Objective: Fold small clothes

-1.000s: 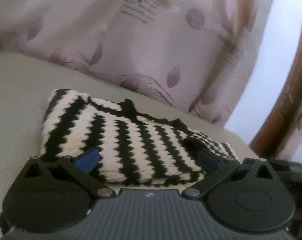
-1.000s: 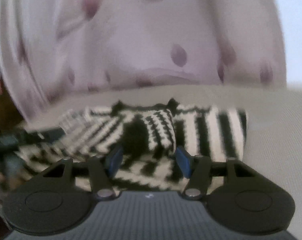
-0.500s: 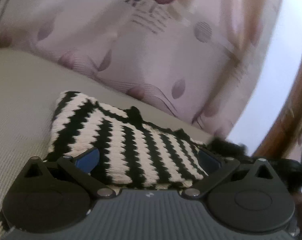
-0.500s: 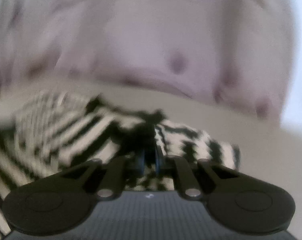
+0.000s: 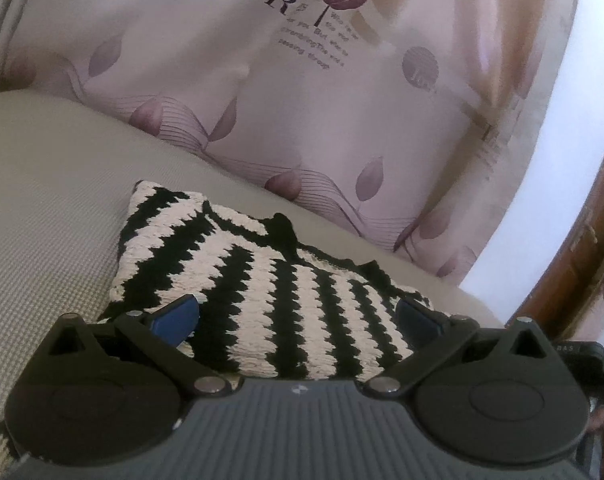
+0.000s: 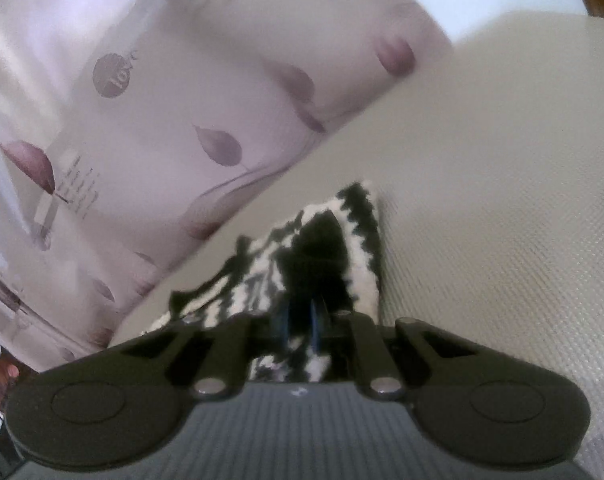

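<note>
Knitted black-and-white garment (image 5: 262,280) flat, stripes running away, right gripper (image 6: 300,322) pinching it, left gripper (image 5: 298,320) spread wide.

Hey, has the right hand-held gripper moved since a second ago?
Yes. The right hand-held gripper has shut on the striped knit and rolled, so the leaf-print curtain behind now runs at a steep slant instead of level.
</note>
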